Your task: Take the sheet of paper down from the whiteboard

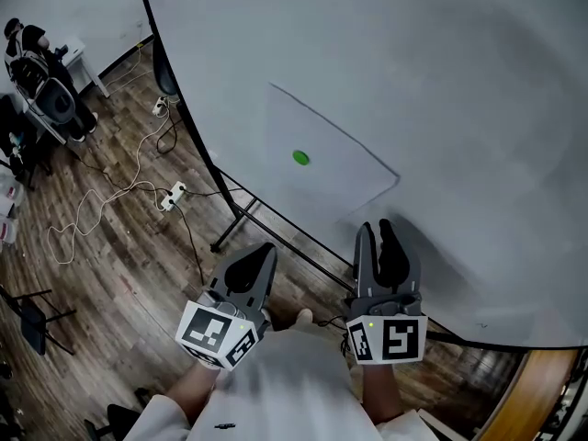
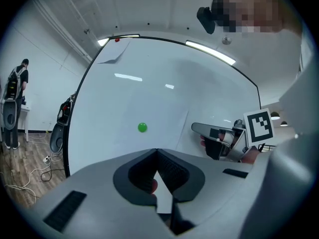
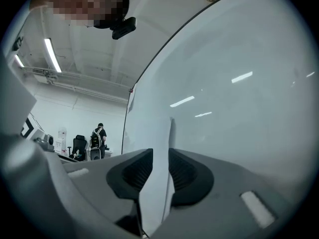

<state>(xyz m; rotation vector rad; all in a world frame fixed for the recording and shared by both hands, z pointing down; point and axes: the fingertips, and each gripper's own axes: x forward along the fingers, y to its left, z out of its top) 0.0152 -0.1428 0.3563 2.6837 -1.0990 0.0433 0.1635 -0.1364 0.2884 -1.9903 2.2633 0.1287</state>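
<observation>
In its own view, our right gripper (image 3: pixel 160 152) stands open around the edge of the sheet of paper (image 3: pixel 158 131). The head view adds the green magnet (image 1: pixel 300 158) holding it on the whiteboard (image 1: pixel 441 81). Our left gripper (image 2: pixel 156 151) is closed and empty.

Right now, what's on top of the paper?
A green magnet sits on the paper, against the whiteboard. The board surface behind the paper is covered.

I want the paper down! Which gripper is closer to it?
Right. The right gripper is just below the paper's lower edge; the left gripper is farther off, at its lower left.
</observation>
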